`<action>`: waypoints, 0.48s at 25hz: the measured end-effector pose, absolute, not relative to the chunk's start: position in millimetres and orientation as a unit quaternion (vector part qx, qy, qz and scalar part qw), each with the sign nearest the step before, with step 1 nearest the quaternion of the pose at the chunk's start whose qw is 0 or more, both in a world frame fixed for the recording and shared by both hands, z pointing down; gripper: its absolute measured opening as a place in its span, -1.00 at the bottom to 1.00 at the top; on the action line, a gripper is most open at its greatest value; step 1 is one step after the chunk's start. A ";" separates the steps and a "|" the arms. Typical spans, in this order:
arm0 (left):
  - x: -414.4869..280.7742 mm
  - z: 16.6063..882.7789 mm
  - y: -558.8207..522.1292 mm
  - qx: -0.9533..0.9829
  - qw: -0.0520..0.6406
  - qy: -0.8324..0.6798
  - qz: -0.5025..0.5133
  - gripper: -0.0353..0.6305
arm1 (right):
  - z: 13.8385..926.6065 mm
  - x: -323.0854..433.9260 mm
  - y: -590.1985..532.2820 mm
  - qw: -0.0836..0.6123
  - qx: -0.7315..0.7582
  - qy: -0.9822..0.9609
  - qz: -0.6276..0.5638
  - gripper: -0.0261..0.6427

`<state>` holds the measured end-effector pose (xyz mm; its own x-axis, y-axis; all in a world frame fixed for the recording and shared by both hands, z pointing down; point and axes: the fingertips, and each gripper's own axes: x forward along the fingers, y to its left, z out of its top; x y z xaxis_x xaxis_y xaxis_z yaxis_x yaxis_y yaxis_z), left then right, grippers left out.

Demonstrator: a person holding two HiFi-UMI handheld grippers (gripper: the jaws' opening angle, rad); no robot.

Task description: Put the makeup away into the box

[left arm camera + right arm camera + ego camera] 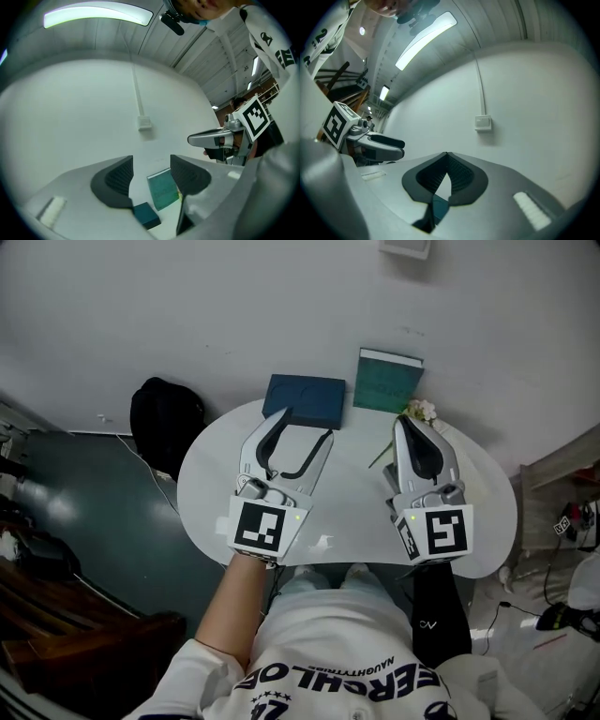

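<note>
Left tongs (306, 425) are spread wide and empty, right tongs (405, 423) pinched together on nothing. Flat dark-blue rectangular case (305, 399) lies just past my left tips; looks light, stiff, slick, so I'd pinch across its narrow sides.

Black bag (166, 418) on the floor (beside the white table (214, 479))

Glossy white table (361, 488), matt dk-blue box (305, 399), ribbed blk pads (119, 177) on L tool (151, 161)
</note>
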<state>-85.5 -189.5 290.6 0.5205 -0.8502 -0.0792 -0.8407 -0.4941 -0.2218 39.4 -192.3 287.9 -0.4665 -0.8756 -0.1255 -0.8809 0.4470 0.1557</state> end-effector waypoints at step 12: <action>-205.0 285.2 -172.5 -0.837 0.126 0.531 -0.029 -0.16 | 287.8 -75.0 -200.7 0.025 -0.475 0.875 0.091 -0.83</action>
<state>-205.0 -172.5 285.2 0.4342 -0.8968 -0.0851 -0.8820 -0.4040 -0.2424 -75.0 -200.7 287.8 -0.5482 -0.8262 -0.1296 -0.8352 0.5328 0.1363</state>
